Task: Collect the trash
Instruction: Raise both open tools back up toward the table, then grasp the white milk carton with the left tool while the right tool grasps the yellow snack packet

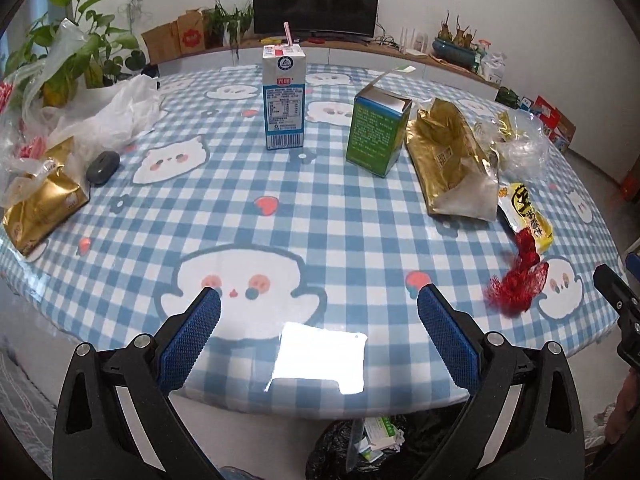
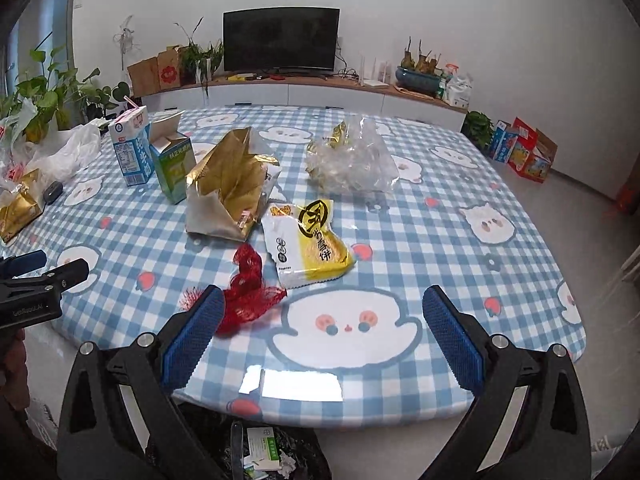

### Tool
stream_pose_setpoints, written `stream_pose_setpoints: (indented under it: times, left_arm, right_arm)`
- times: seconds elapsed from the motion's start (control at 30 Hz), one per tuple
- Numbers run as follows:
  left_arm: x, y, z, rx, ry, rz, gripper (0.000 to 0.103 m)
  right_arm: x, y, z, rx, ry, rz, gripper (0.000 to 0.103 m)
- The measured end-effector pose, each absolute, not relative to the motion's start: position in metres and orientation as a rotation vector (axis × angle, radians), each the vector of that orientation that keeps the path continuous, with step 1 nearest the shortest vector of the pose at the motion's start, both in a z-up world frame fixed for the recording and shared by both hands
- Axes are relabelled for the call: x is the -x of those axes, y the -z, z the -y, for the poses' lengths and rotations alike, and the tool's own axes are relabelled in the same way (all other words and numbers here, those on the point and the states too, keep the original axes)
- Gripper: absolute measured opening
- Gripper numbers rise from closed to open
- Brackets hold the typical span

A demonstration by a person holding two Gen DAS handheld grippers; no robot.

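Trash sits spread around the milk carton (image 1: 284,98) on the table (image 1: 320,216) — green box (image 1: 378,130) just beside it, red netting (image 2: 248,292) nearest you. Your left gripper (image 1: 318,310) and right gripper (image 2: 320,312) both gape, holding nothing.

A home living room: a television (image 2: 281,39) at 12 o'clock on a low cabinet (image 2: 304,94), houseplants (image 2: 52,92) at 10 o'clock.
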State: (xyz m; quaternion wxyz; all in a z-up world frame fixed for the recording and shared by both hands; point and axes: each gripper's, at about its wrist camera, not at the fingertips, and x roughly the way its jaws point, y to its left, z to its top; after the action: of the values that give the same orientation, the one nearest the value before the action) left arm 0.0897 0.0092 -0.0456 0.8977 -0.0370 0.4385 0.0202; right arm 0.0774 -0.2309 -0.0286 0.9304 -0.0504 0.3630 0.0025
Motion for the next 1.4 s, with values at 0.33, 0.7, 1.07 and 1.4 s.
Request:
stream_pose_setpoints:
  times: [0.33,0.7,1.07,1.4]
  left_arm:
    - [-0.137,0.042,-0.032,0.098,-0.096,-0.899,0.097]
    - [-0.179,0.044,-0.056,0.114,-0.139,-0.896,0.097]
    - [-0.222,0.043,-0.062,0.130,-0.157,-0.889,0.097]
    - [-0.250,0.049,-0.070,0.129,-0.177,-0.890,0.096]
  right_arm:
    - [-0.108,0.029,0.209,0.091,-0.043,-0.758,0.095]
    - [-0.153,0.041,0.224,0.078,-0.030,-0.841,0.091]
    - [-0.194,0.070,0.232,0.060,-0.064,-0.944,0.077]
    - [-0.210,0.088,0.240,-0.006,-0.070,-1.014,0.054]
